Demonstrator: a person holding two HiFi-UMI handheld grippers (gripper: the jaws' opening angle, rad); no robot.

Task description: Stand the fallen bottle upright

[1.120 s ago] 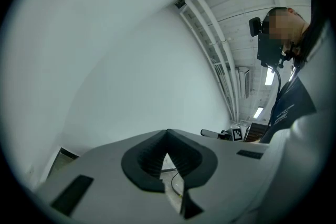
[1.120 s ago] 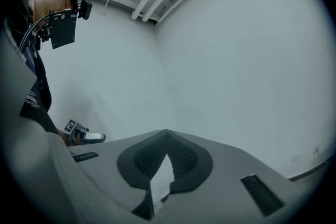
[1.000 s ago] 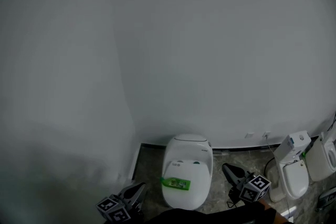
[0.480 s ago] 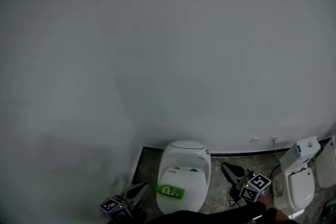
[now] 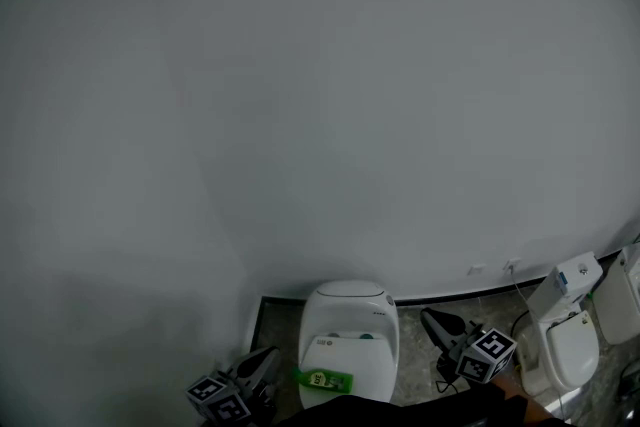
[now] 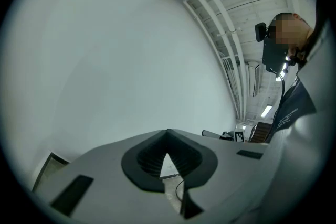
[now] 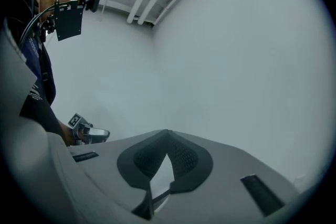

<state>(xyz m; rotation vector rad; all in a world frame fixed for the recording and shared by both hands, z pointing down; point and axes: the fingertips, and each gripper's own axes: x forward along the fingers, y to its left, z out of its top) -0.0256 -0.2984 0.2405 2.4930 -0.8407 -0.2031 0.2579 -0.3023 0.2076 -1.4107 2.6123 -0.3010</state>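
A green bottle (image 5: 323, 380) lies on its side on the closed lid of a white toilet (image 5: 348, 315), at the bottom of the head view. My left gripper (image 5: 266, 356) hangs just left of the toilet, a little apart from the bottle, with its jaws shut and nothing in them. My right gripper (image 5: 430, 319) is to the right of the toilet, also shut and empty. In the left gripper view the left gripper (image 6: 168, 132) faces a bare wall, with the right gripper (image 6: 220, 135) beyond. The right gripper (image 7: 168, 132) also faces the wall, with the left gripper (image 7: 90, 134) beside it.
A second white toilet (image 5: 566, 340) stands at the right, with another white fixture (image 5: 620, 300) past it. A plain grey wall (image 5: 320, 95) fills most of the head view, with a black skirting and a socket (image 5: 490, 267) low down. The floor (image 5: 415, 370) is grey stone.
The toilet and the bottle have slid lower in the head view and shifted slightly left. Both grippers keep their places at the bottom edge and stay shut.
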